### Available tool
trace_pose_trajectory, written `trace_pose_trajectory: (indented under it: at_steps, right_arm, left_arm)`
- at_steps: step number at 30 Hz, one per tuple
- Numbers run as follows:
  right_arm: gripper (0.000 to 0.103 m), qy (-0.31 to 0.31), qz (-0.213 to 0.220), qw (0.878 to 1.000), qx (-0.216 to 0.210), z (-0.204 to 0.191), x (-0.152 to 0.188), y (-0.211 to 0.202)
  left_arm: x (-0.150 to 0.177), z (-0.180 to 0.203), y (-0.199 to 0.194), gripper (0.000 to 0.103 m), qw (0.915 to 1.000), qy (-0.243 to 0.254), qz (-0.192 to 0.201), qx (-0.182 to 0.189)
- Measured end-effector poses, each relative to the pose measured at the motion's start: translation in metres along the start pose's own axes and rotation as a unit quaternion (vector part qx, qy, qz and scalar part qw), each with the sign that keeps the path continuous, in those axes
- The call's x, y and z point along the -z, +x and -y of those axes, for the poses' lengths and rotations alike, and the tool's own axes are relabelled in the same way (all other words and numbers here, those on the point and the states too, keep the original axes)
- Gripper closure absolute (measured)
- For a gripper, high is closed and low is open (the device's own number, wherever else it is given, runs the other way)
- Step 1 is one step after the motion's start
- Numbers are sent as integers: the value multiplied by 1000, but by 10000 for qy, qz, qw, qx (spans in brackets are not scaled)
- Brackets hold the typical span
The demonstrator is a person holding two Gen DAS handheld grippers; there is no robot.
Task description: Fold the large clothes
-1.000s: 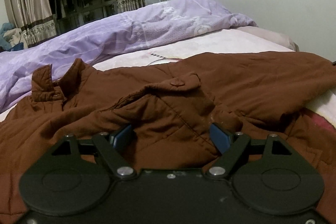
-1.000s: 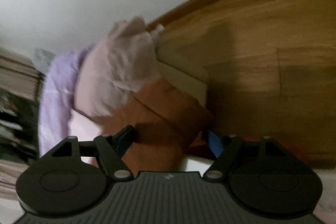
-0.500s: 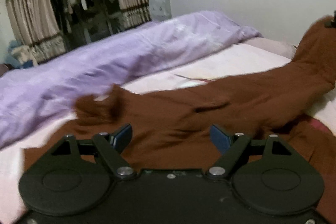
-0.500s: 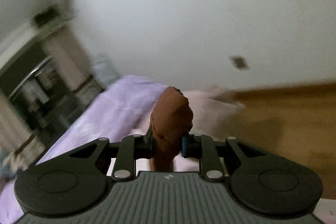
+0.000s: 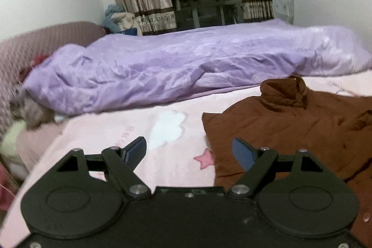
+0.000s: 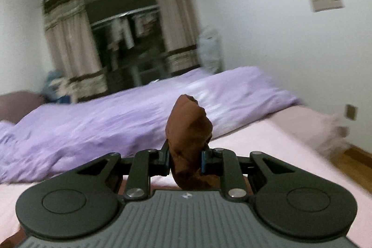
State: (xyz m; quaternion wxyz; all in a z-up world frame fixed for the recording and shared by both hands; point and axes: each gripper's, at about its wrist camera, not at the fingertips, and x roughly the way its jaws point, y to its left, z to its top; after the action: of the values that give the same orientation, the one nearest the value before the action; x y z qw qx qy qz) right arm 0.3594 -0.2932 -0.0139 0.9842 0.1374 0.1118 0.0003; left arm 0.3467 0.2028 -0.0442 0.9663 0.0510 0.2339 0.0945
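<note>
Brown padded cloth, a wad of the large rust-brown quilted jacket [image 6: 188, 129], stands up between the pads of the right tool [image 6: 185, 160], whose jaws are drawn narrow and clamped on it from both sides. The bunch sticks out past the fingertips, which suggests a deep bite taken so that the heavy fabric will not slide free while a part of the garment is carried across. Which part of the jacket this is cannot be told from the right wrist view.

The rest of the jacket [image 5: 302, 131] lies spread on the pink printed bedsheet [image 5: 130, 131] of the bed, its collar rumpled toward the long lilac satin quilt [image 5: 186, 66] that runs along the far side. Its near left edge looks roughly straight, a likely fold line or hem.

The left tool [image 5: 189, 151] hangs wide and empty above the sheet, its right blue pad over the jacket's edge and its left pad over bare sheet. Held so, it seems placed to pin or take that edge while the right tool brings its cloth over. Nothing is between its pads.

As a judgement, the fold is at an early stage: most of the jacket is flat and unfolded. Padded fabric is thick and springy, so a fold may spring back unless pressed down.
</note>
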Motion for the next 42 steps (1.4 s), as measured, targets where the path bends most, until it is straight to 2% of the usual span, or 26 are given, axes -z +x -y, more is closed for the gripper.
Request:
trace_pose_trajectory:
  at_steps: [2,4,7,12,15,17,22,26,28,30,33,37,39,40,42]
  right_arm:
    - [78,-154,-203,9996,-113,-39,13,8]
    - [78,-424,-352,9983,-188,-82,31,10]
    - [78,-721,-561,9951,-380,-133,57,15]
    - [78,-682,-981,9893,-839,-182,83,23]
    - [78,-570,-1000,9888,-946,-205,95,20]
    - [78,-443,-955,9886,-1075,-213,101,22]
    - [87,-252,-1029,9866,-1240,-235,114,31]
    - [88,-199,-678,9857,-1532,-255,103,27]
    - [88,51,-668,9828,-1722,-260,99,25]
    - [87,256,-751,9790,-1880,-262,99,25]
    - [87,87,-944,9796,-1773,-272,117,39]
    - [87,457,-1602,9686,-1845,-266,151,67]
    - [87,454,-1773,9652,-1871,-267,160,70]
    - [86,372,-1813,9655,-1833,-271,164,72]
    - [77,153,-1909,9651,-1788,-277,172,73]
  left_arm:
    - [11,3,10,20,9997,-158,158,-33]
    - [20,15,23,21,9995,-272,131,-126]
    - [27,31,31,20,9995,-161,-132,226]
    - [44,17,41,20,9978,-571,-305,136]
    - [50,24,48,20,9981,-424,-445,83]
    - [54,26,47,20,9988,-310,-374,-18]
    - [56,25,51,20,9983,-373,-452,36]
    - [55,21,53,20,9980,-419,-463,-10]
    - [55,18,54,20,9978,-458,-470,-32]
    - [56,16,56,20,9976,-475,-493,-49]
    - [58,15,60,20,9974,-476,-540,-77]
    - [62,16,64,20,9973,-418,-586,-123]
    - [63,19,65,20,9973,-360,-616,-163]
    - [64,20,66,20,9973,-332,-635,-180]
    - [64,21,68,20,9971,-279,-690,-175]
